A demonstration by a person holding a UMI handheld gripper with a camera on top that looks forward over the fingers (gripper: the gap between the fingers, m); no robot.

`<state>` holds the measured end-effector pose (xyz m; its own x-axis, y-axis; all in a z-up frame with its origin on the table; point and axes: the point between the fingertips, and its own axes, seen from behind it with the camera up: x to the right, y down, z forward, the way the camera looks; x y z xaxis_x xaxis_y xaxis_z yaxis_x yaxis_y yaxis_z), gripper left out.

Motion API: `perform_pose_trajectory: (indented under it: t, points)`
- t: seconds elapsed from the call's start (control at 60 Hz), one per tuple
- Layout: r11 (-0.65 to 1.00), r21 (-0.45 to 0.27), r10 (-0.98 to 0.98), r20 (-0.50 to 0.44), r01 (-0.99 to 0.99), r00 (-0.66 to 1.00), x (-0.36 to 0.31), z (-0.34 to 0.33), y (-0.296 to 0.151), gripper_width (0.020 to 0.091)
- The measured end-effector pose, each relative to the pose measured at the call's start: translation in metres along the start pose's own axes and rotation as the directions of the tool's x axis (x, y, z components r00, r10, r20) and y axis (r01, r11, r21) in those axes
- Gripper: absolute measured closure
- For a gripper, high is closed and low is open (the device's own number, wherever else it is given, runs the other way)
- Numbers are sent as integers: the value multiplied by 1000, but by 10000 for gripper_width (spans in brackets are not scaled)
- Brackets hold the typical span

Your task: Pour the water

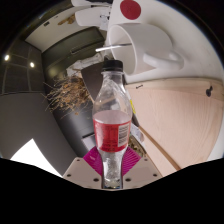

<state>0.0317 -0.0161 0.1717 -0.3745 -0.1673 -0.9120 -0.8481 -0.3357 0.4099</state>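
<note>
1. Gripper [112, 172] fingers close on the lower body of a bottle [111, 125], one at each side, and hold it upright just ahead of the camera.
2. Pink pads [91, 160] on the inner faces of the fingers press against the bottle's sides; the left pad shows clearly, the right one only as a thin strip.
3. Clear, thin plastic forms the bottle, which has a rounded shoulder, a narrow neck and a dark cap [115, 66] on top.
4. A red label [111, 133] wraps its middle, with small white print too fine to read.
5. Water shows through the plastic; its exact level cannot be told.
6. Beyond the bottle, to the right, stands a white cup [150, 45] with smooth, glossy walls.
7. Behind the cup rises a white object bearing a round red mark [131, 10]; what it is cannot be told.
8. A light wooden tabletop [180, 115] with a smooth, pale grain spreads to the right of the bottle.
9. To the left sits a tangle of dry, brown twigs [70, 93], rough and wiry.
</note>
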Motion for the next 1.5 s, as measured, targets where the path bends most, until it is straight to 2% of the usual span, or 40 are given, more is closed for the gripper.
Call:
perform_pose_trajectory:
  t: [0.15, 0.333, 0.417, 0.5, 0.633, 0.717, 0.833, 0.95, 1.0, 1.083, 1.183, 1.367, 1.5]
  points:
    - [999, 4, 49, 13, -49, 999, 1, 0, -4, 911]
    - [1000, -10, 0, -7, 0, 1000, 1, 1, 0, 909]
    - [995, -3, -95, -38, 95, 995, 0, -2, 1, 910]
    - [957, -22, -291, -74, 290, 954, -10, -9, 9, 912]
    - [738, -30, -673, -112, 674, 731, -52, -19, 9, 910]
    - [556, 16, -825, -115, 831, 554, -99, -31, -4, 909]
    - [290, 69, -943, -150, 955, 297, -157, -52, -32, 910]
    - [60, 75, -968, -239, 995, 76, -195, -72, -83, 910]
    - [-32, 50, -958, -285, 998, -16, -196, -80, -112, 910]
    - [-161, -30, -923, -351, 986, -161, -190, -83, -157, 909]
    - [-247, -122, -884, -378, 961, -275, -155, -84, -214, 909]
    - [-263, -271, -866, -358, 926, -350, -84, -79, -280, 909]
    - [-237, -326, -861, -367, 915, -354, -40, -79, -317, 909]
